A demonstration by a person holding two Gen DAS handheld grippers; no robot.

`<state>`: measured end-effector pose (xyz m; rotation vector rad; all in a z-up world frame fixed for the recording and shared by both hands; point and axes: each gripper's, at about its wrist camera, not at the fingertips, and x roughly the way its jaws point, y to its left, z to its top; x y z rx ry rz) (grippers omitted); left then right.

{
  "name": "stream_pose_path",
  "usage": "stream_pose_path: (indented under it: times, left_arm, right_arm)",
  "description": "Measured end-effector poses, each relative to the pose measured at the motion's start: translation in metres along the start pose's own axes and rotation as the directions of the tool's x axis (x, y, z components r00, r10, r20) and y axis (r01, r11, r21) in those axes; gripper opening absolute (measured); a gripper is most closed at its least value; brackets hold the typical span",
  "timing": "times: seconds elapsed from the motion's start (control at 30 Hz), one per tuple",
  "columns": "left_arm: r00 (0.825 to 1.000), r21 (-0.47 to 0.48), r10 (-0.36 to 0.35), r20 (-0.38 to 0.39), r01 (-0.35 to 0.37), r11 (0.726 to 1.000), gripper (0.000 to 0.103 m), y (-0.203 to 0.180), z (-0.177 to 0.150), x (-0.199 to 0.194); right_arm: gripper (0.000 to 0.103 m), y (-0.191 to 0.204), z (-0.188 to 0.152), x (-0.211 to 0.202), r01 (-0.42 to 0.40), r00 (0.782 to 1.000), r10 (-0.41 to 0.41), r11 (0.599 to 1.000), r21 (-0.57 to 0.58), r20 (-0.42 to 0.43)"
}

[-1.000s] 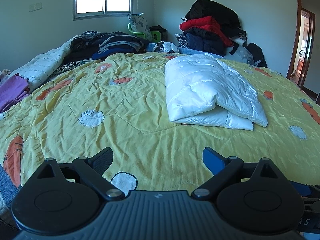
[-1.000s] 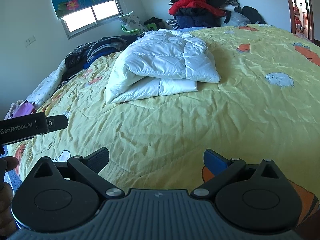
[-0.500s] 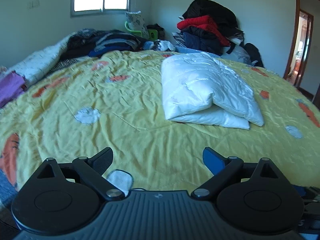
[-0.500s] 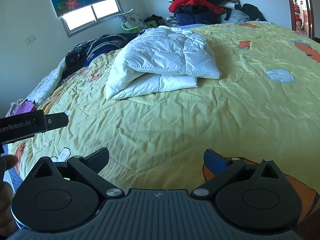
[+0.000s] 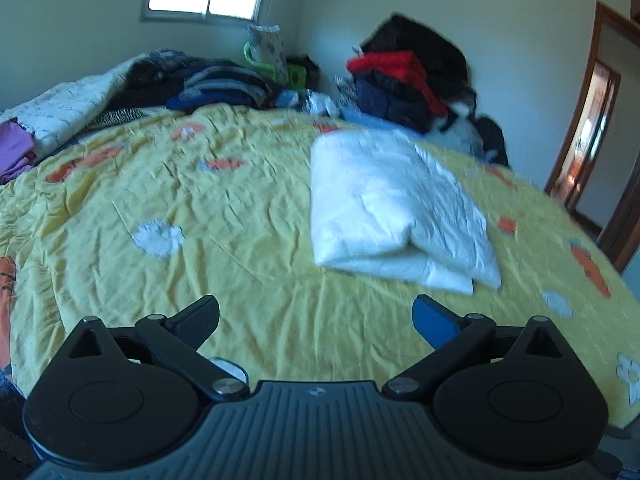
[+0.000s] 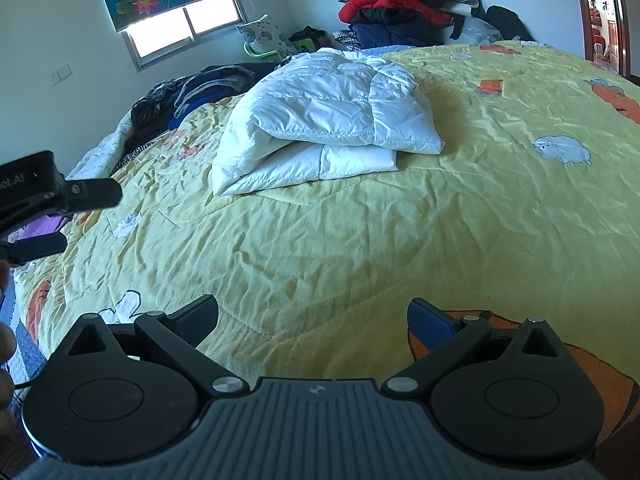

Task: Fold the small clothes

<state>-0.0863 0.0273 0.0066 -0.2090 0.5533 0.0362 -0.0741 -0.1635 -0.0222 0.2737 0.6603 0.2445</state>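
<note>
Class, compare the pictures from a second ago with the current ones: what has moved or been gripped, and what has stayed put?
Only the cameras shifted. The left gripper swung a little, so its view is now blurred and the white jacket sits further right in it. Seen from the right gripper, the left gripper rose in frame. Nothing was gripped or released: both stay open and empty, and the jacket lies folded on the yellow quilt as before.

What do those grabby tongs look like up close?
Each tongs, left and right, has a black body with round discs, silver pivot screws and a ribbed grey middle. One fingertip is black, the other blue. White lettering marks the left one's side.
</note>
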Motion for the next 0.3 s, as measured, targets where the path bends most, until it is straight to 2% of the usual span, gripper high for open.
stream_pose_path:
  times: [0.07, 0.13, 0.3]
  left_arm:
    - [0.999, 0.001, 0.026, 0.046, -0.026, 1.0, 0.103, 0.0009, -0.0007, -0.0067]
    - [0.999, 0.003, -0.018, 0.035, 0.018, 1.0, 0.103, 0.001, 0.001, -0.0075]
    - [0.998, 0.061, -0.061, 0.028, 0.059, 0.996, 0.103, -0.0081, 0.0041, -0.0026]
  right_arm:
    - [0.103, 0.0004, -0.0004, 0.0, 0.001, 1.0, -0.001, 1.0, 0.0, 0.0]
    - [0.103, 0.0001, -0.0001, 0.0007, 0.001, 1.0, -0.001, 1.0, 0.001, -0.002]
    - [0.103, -0.0025, 0.0096, 0.0031, -0.006, 1.0, 0.006, 1.0, -0.003, -0.002]
